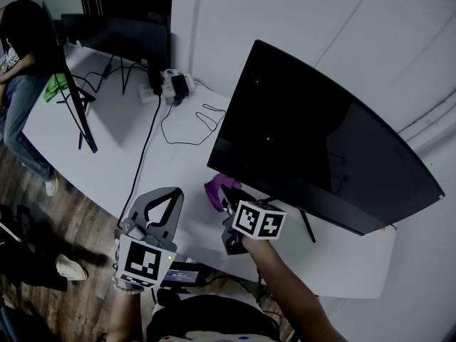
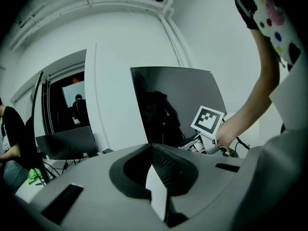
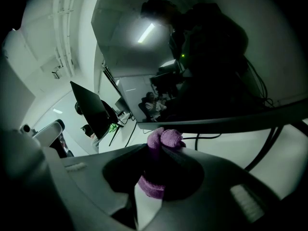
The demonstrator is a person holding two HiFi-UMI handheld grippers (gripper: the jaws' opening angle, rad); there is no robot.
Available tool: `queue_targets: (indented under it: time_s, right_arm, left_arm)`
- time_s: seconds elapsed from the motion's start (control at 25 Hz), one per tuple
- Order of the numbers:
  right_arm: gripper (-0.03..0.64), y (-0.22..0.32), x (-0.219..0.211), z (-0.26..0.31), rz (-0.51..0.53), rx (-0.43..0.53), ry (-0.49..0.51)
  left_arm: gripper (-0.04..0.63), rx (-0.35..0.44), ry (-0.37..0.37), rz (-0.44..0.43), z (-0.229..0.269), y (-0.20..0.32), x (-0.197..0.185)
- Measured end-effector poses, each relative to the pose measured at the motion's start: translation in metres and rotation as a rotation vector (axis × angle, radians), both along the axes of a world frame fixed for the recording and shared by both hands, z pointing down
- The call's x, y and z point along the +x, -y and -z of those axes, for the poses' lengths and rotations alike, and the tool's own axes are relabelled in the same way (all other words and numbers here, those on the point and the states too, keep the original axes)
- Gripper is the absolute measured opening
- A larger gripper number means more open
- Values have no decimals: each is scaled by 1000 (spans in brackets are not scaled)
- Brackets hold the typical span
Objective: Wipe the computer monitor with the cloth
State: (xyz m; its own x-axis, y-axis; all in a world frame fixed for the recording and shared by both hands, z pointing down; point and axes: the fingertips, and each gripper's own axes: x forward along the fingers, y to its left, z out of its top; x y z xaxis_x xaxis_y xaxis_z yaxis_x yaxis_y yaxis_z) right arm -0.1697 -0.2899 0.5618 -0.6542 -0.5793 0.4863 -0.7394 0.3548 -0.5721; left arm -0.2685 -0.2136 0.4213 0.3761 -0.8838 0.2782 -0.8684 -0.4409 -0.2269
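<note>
Head view: right gripper (image 1: 226,204) is held low before the monitor (image 1: 320,141), with a purple cloth (image 1: 216,188) bunched at its tip, over the desk (image 1: 107,155). Left gripper (image 1: 171,192) is held apart, by the desk edge.
Left gripper view: fingers are seen pressed together, with nothing between.
Right gripper view: fingers are clamped on the cloth, just beneath the monitor's lower edge.

a power strip (image 1: 168,87) and black cables (image 1: 187,130) lie on the white table (image 1: 107,148), a person (image 1: 21,55) seated alongside.
</note>
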Motion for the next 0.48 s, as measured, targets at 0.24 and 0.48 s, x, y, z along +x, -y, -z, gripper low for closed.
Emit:
queue_targets:
  time_s: [0.24, 0.48]
  right_arm:
    - [92, 5, -29, 1, 59, 16, -36]
    - [92, 12, -62, 4, 142, 40, -82]
  left_arm:
    - [6, 0, -3, 21, 0, -2, -13]
    - [6, -4, -6, 59, -2, -7, -27]
